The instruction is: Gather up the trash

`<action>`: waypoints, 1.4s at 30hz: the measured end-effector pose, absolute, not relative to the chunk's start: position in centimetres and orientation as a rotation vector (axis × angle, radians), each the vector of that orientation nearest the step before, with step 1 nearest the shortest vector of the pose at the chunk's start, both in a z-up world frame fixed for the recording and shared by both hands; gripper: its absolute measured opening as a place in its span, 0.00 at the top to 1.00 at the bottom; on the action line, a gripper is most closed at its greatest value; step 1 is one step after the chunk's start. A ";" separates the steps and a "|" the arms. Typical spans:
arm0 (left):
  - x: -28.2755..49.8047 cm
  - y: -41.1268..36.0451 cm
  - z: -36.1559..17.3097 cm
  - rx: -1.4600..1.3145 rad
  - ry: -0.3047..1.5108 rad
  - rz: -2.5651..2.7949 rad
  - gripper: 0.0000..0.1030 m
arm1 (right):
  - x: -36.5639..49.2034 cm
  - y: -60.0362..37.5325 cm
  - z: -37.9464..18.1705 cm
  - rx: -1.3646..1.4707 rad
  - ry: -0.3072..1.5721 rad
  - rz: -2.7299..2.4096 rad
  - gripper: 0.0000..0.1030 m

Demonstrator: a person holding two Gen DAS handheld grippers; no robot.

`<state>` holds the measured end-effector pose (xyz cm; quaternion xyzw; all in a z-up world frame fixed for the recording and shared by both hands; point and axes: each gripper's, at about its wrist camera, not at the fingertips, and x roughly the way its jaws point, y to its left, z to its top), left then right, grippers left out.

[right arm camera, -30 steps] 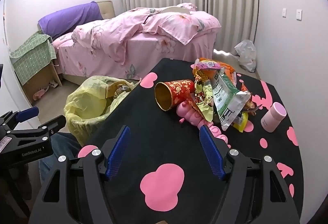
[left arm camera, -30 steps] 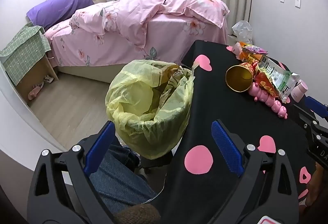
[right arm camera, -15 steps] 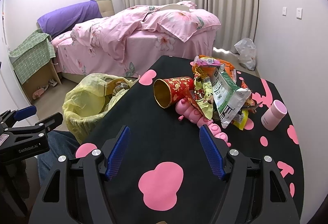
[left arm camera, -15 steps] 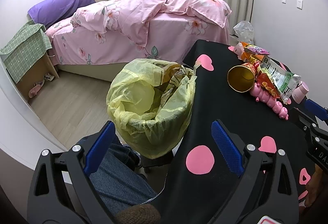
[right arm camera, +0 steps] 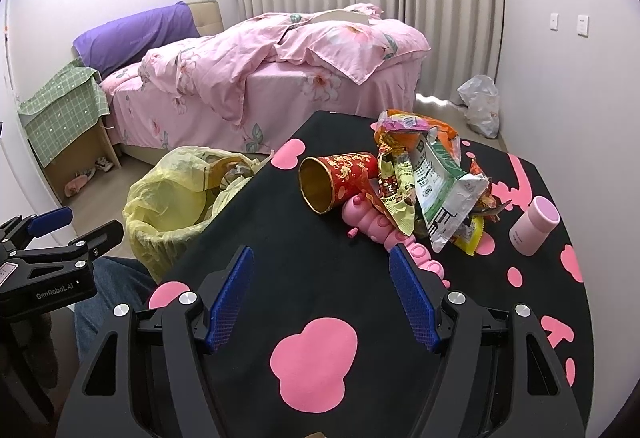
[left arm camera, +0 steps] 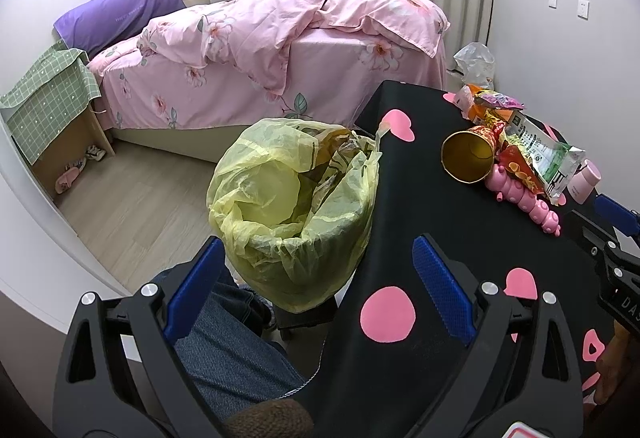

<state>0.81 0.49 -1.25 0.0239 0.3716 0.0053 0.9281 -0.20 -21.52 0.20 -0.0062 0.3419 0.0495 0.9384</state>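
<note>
Your left gripper (left arm camera: 316,274): jaws spread wide, nothing between them, held over the table (left arm camera: 420,205) edge with your jeans leg (left arm camera: 236,350) below.

Your right gripper (right arm camera: 320,294): jaws equally wide, empty, over the black cloth's pink patches.

Bin (left arm camera: 296,213): yellow-lined, just beside the table's left edge. The left view looks down into it and shows wrappers inside; the right view shows only its rim.

Trash pile: red-and-gold cup (right arm camera: 336,181) on its side, mouth toward you, touching a pink caterpillar toy (right arm camera: 384,230); snack bags (right arm camera: 432,181) heaped against both.

Pink bottle (right arm camera: 534,224): upright, right of the heap, plain only in the right view.

Bed (right arm camera: 272,77): far side, pink bedding.
</note>
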 end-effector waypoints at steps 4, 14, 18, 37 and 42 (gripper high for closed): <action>0.8 0.5 -1.3 0.049 0.762 0.011 0.12 | -0.2 -21.5 0.2 -0.012 0.699 0.101 0.35; 0.9 0.3 -1.0 0.049 0.759 0.014 0.12 | -0.2 -21.5 0.2 -0.012 0.699 0.101 0.35; 1.0 0.2 -0.9 0.048 0.759 0.013 0.12 | -0.2 -21.5 0.2 -0.013 0.696 0.100 0.35; 0.8 0.2 -0.7 0.046 0.751 0.016 0.12 | -0.4 -21.6 0.3 -0.013 0.691 0.099 0.35; 0.8 0.2 -0.7 0.046 0.751 0.016 0.12 | -0.4 -21.6 0.3 -0.014 0.691 0.099 0.35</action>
